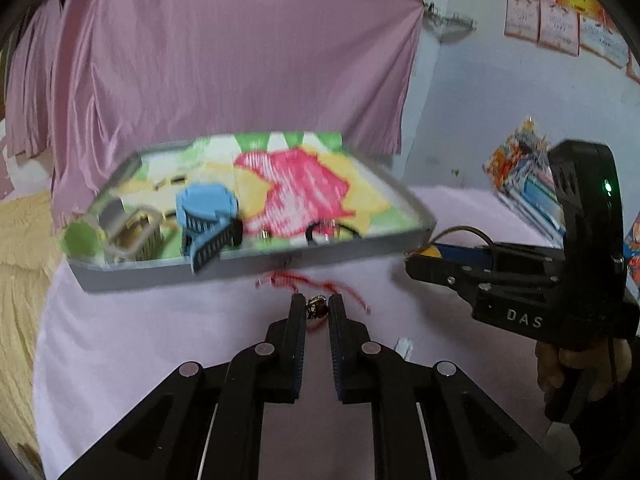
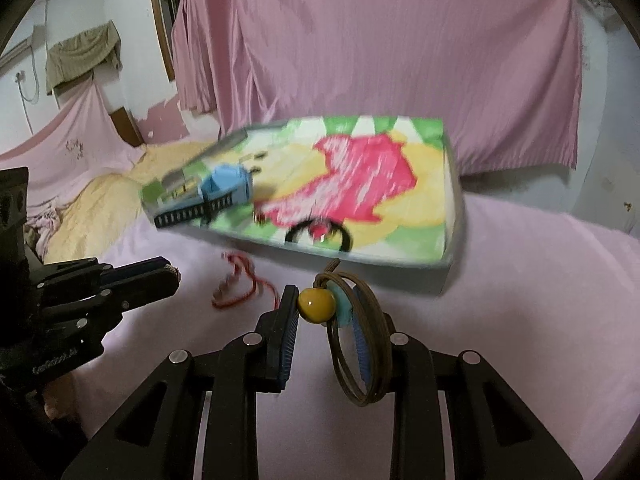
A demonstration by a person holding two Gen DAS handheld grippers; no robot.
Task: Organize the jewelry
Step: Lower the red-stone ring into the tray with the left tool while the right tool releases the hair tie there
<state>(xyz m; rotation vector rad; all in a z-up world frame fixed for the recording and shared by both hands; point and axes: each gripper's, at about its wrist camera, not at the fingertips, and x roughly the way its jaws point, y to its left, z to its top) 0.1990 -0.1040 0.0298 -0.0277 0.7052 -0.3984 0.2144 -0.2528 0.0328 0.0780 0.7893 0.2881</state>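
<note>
Jewelry is in both tools at once. The left tool [image 1: 318, 308] is clamped on a small ring [image 1: 317, 309] with a dark red stone, pinched at the very tips. The right tool [image 2: 320, 308] grips a yellow bead [image 2: 316, 305] on a brown cord loop [image 2: 360, 344], which hangs around its right finger. Both sit above the pink surface [image 1: 160, 340], just short of the tray [image 1: 248, 264].

The step in hand looks like carrying both pieces to the tray. To do it well, keep the grips firm and level, since the ring sits at the tips and could slip; clear the tray's near wall before lowering, and free the cord from the finger as the bead is let go.

A red string [image 1: 312, 282] lies on the surface by the tray. Only the left view shows the ring; only the right view shows the bead and cord clearly. A blue clip [image 1: 208, 216] and black bands [image 2: 320, 236] already lie in the tray.
</note>
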